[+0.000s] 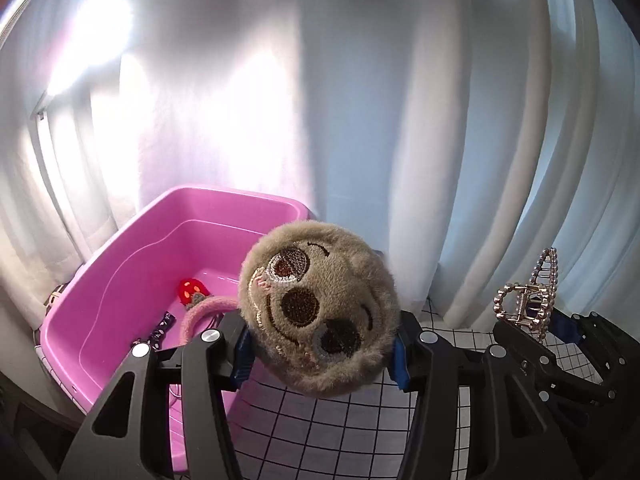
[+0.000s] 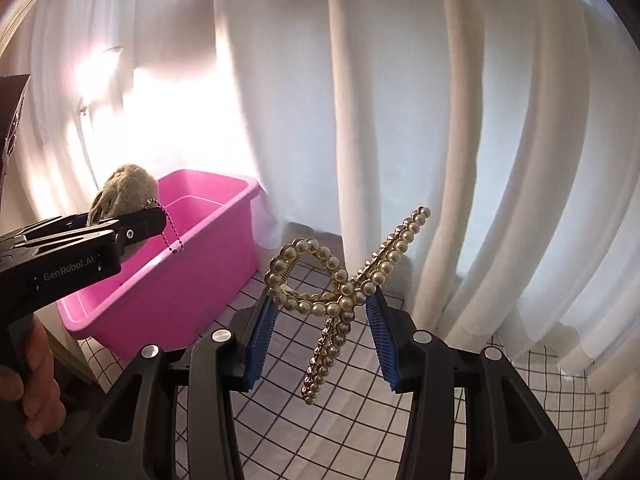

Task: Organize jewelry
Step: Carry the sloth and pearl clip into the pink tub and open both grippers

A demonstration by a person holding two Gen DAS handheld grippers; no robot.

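Left wrist view shows the left claw (image 1: 320,348) pinching a round plush sloth-face charm (image 1: 320,308) between its blue pads, face turned toward the camera. Ahead and to the left sits the pink bin (image 1: 104,288), on a white surface with a black grid (image 1: 320,432). Inside the bin lie a pink fuzzy hair tie (image 1: 200,312), a small red charm (image 1: 192,290) and a dark strip-like piece (image 1: 160,330) that is too small to identify. The plush hangs just at the bin's near right edge, so by my reading a short move forward and left would bring it over the opening.

The right wrist view shows the right claw (image 2: 320,320) closed on a gold pearl-studded hair clip (image 2: 344,280), gripped near its hinge; the clip's long axis runs diagonally, one end rising up-right and the other hanging below the pads. From here the pink bin (image 2: 192,280) lies ahead and well to the left, with the left claw (image 2: 132,232) and its plush (image 2: 124,192) held over the bin's near end, a ball chain (image 2: 172,236) dangling from the charm. A bare hand (image 2: 32,380) holds that tool's handle.

The left claw is clearly nearer the bin. The right would likely need to travel leftward past the bin wall, and the clip's hanging end could catch the rim if carried low.
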